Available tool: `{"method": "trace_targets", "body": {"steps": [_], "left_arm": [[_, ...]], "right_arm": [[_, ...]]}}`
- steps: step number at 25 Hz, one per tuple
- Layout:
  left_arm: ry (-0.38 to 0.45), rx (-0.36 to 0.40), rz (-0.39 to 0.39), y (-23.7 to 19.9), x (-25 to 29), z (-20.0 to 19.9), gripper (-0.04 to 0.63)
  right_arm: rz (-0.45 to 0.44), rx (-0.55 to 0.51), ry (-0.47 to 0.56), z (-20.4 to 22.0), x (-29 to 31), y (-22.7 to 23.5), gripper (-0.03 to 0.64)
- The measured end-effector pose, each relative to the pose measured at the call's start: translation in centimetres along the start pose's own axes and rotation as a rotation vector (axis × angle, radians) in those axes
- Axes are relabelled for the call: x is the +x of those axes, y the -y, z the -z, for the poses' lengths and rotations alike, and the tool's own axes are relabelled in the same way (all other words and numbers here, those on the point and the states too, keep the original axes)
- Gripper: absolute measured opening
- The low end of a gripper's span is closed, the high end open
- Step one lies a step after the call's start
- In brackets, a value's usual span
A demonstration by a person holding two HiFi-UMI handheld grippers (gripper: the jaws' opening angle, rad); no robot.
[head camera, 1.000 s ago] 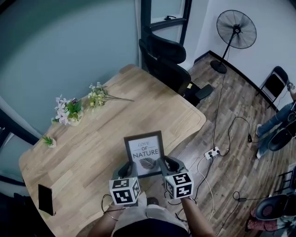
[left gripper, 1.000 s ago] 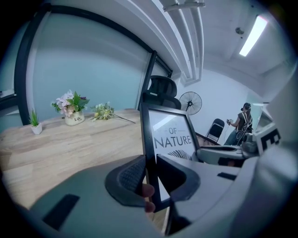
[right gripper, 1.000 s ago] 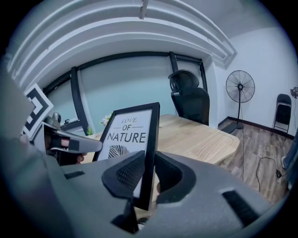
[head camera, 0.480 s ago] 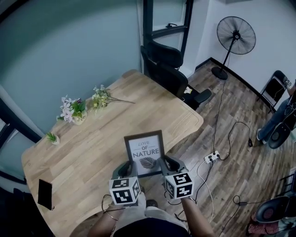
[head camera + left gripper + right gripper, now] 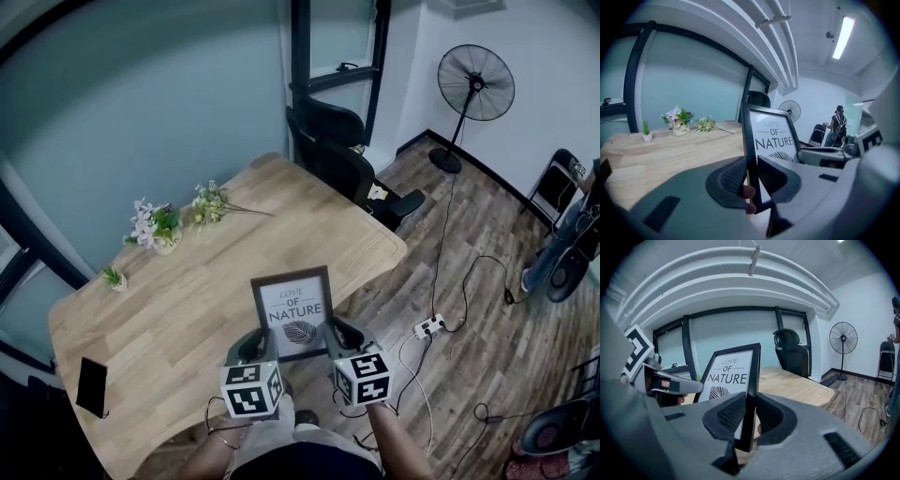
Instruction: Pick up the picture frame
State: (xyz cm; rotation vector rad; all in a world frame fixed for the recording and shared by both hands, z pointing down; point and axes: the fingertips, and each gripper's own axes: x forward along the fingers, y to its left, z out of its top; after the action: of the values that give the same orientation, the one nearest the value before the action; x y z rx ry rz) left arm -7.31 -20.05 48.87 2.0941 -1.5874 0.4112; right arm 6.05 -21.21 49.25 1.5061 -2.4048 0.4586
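The picture frame (image 5: 293, 312) is a thin black rectangle around a white print. The print reads "LOVE OF NATURE" in dark capitals, with a striped leaf drawn beneath the words. It is held upright over the near edge of the tabletop (image 5: 187, 300), its face turned toward the person.

The left tool (image 5: 751, 173) is closed on the frame's left side bar near the bottom corner, its ribbed dark pads pressing front and back. The right tool (image 5: 750, 411) clamps the right side bar the same way, so both tools are narrowed to the thickness of the moulding.

The tabletop is pale wood with a visible grain and rounded corners. On its far side stand a small pot of pink and white flowers (image 5: 155, 228) and a loose flowering sprig (image 5: 211, 202). A black office chair (image 5: 342, 155) stands beyond the tabletop, and a round-caged fan (image 5: 476, 84) is on the plank floor (image 5: 469, 375).
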Motion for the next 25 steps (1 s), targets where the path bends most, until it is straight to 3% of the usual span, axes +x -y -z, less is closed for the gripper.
{"method": "trace_targets", "body": {"steps": [25], "left_arm": [[0.085,0.031,-0.034,4.0,-4.3,-1.6,0.067]], "right_arm": [[-0.027,-0.05,0.109,-2.7,-5.6,0.3,0.069]]}}
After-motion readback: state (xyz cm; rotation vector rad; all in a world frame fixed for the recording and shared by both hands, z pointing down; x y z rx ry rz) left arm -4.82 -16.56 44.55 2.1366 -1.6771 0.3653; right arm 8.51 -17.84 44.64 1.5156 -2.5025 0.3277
